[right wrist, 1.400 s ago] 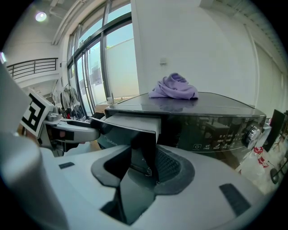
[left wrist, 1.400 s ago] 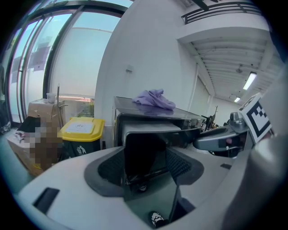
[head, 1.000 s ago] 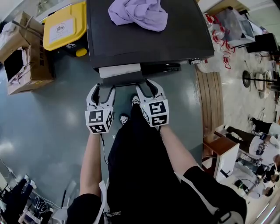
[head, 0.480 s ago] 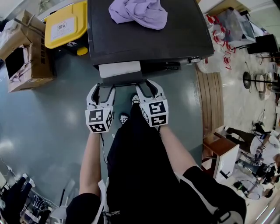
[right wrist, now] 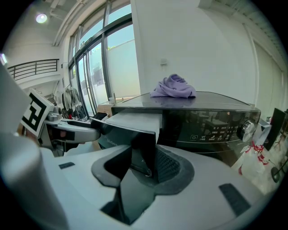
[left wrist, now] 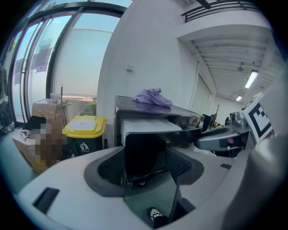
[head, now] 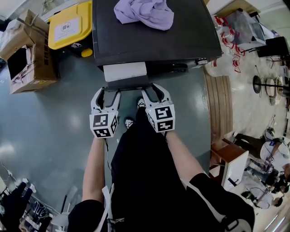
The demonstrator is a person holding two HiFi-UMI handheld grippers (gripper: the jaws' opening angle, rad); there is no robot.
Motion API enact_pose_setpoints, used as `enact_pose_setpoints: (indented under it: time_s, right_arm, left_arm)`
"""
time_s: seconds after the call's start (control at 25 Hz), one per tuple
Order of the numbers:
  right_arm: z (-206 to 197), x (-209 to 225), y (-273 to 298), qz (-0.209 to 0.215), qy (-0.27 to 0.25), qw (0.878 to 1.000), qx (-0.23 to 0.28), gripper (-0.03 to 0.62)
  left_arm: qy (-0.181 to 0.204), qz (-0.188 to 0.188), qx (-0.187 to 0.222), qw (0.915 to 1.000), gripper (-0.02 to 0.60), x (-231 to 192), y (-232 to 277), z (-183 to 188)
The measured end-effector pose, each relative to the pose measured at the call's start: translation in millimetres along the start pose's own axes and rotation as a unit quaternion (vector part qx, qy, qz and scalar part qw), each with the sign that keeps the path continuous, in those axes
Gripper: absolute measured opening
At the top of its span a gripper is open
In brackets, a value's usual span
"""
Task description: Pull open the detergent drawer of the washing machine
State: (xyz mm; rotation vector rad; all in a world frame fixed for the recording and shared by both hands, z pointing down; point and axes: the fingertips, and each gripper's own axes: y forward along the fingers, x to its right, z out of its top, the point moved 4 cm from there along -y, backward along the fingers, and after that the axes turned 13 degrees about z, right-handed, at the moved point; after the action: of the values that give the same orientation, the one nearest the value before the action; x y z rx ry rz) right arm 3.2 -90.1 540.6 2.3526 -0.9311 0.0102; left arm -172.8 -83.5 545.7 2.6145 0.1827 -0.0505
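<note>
The dark washing machine (head: 154,36) stands ahead with a purple cloth (head: 144,12) on its lid. Its detergent drawer (head: 125,71) is pulled out, white top showing behind a dark front panel (head: 129,83). My left gripper (head: 106,93) is shut on the panel's left end, which fills the gap between its pads in the left gripper view (left wrist: 145,166). My right gripper (head: 153,89) is shut on the panel's right end; the right gripper view shows that corner (right wrist: 121,134) wedged between the pads, with the control panel (right wrist: 211,126) beside it.
A yellow-lidded bin (head: 70,25) and an open cardboard box (head: 27,59) stand left of the machine. A wooden slatted board (head: 218,104) and a plastic bag (head: 222,68) are on the right. The person's legs and shoes (head: 129,122) are just below the grippers.
The drawer's white top shows slightly longer than a second ago. Both grippers stay closed on the front panel and have barely shifted.
</note>
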Motion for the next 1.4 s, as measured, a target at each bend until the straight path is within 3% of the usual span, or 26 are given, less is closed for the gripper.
enact_pose_setpoints:
  time_s: [1.4]
  right_arm:
    - [-20,-16,-23,-0.009,0.003,1.0,0.005,0.161]
  left_arm:
    - [0.001,-0.002,0.0,1.0,0.27,9,-29,-16]
